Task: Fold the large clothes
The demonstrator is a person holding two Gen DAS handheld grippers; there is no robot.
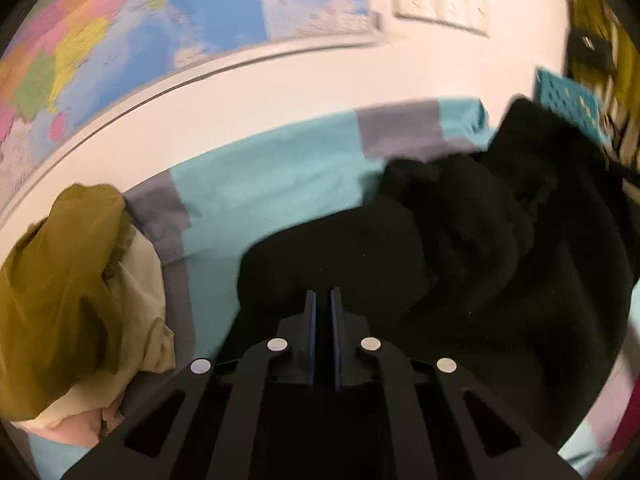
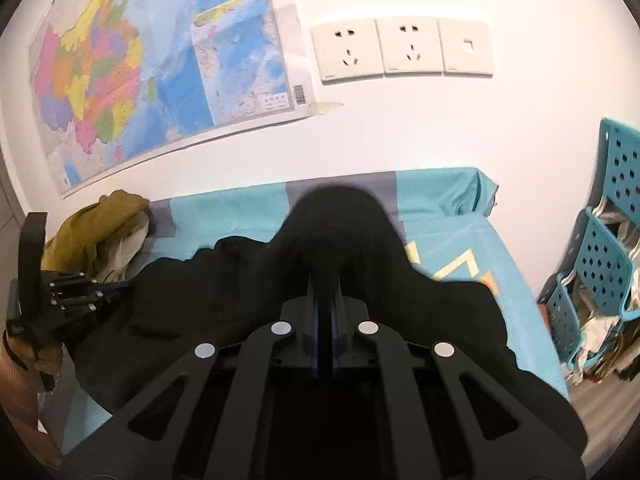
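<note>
A large black garment lies bunched on the teal and grey bed sheet. My left gripper is over its left edge with the jaws nearly together; no cloth shows in the narrow gap. In the right wrist view the black garment is lifted into a hump. My right gripper is shut on a fold of it. The left gripper shows at the far left of that view, at the garment's edge.
An olive and beige pile of clothes lies at the left on the bed. A teal perforated basket rack stands to the right. A map and wall sockets are on the white wall behind.
</note>
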